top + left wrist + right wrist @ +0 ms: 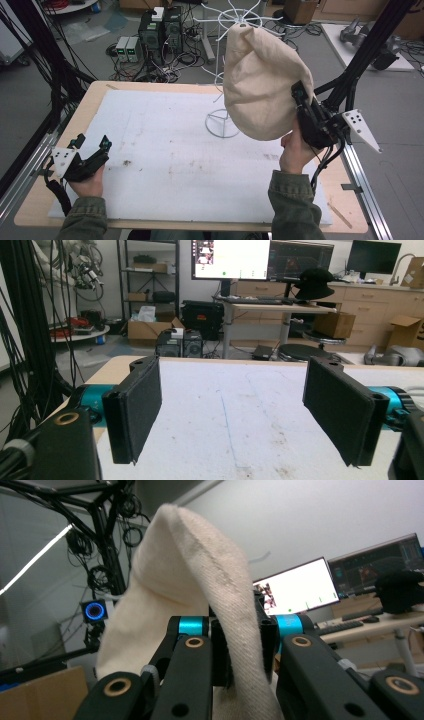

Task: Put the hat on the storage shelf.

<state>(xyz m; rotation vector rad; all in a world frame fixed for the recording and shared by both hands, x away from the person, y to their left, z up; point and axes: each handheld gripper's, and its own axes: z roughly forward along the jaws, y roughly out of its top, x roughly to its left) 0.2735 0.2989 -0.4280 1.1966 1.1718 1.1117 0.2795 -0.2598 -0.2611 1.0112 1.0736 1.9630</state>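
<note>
Cloth bag [260, 85], cream canvas, hangs in the air over the desk [107, 92], its top draped at the white wire rack [235, 20], pinched in the right gripper [243, 650], whose fingers are closed on a fold. The left gripper [90, 150] rests wide open and empty by the desk's left edge, so I judge the hanging is nearly done, with only the release left.

Cream cloth bag [260, 85], white wire stand [222, 122] — black tongs [232, 415], teal joints

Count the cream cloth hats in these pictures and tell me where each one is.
1. The cream hat is held up over the table's right side, pinched at its edge by the right gripper, near the white wire stand. Others may be hidden behind it.
</note>
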